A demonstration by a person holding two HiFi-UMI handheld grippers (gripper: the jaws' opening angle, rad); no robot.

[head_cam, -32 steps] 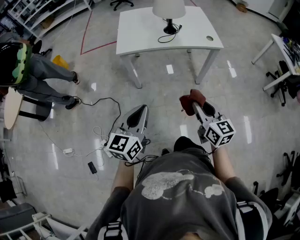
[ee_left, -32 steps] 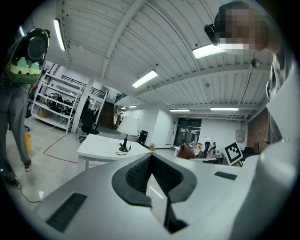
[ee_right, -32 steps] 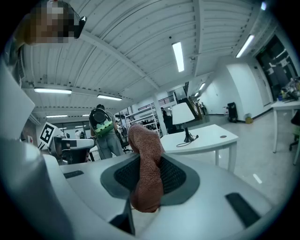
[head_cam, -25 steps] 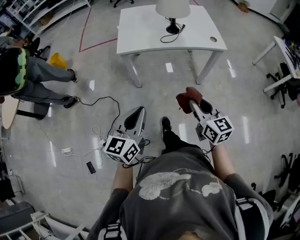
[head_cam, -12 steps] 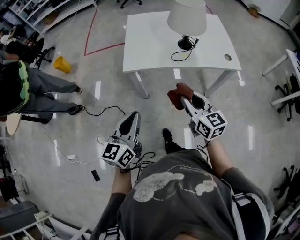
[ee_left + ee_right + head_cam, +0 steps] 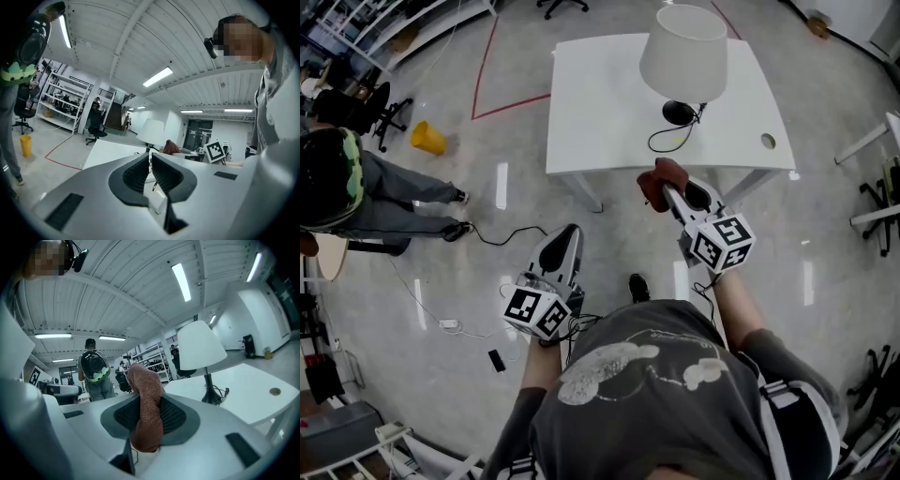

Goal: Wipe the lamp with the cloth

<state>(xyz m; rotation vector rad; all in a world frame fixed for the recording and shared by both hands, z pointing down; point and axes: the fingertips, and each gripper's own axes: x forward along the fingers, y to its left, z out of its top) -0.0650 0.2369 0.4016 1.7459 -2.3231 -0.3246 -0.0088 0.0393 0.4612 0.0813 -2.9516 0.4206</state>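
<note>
Okay, room first: white table (image 6: 600, 103) on a glossy grey floor (image 6: 441, 234), with a red line (image 6: 485, 66) and a yellow bin (image 6: 428, 138) off to my left. A black cable (image 6: 502, 230) runs across the floor. A person with a green-and-black backpack (image 6: 333, 173) stands near the bin.

Head view shows both my grippers short of the table edge, over the floor. Only the right gripper view shows the shelving (image 6: 150, 355) behind that person.

Left gripper (image 6: 568, 234): fingers together, nothing between them. Right gripper (image 6: 664, 190): fingers clamped on the cloth (image 6: 655, 178) — rust-brown, coarse weave, bunched and sticking out past the tips.

Lamp (image 6: 684, 58) stands upright at the table's far side, well apart from the cloth. It has a white tapered shade, a thin black stem and a black round base, with the cord looped beside it on the tabletop.
</note>
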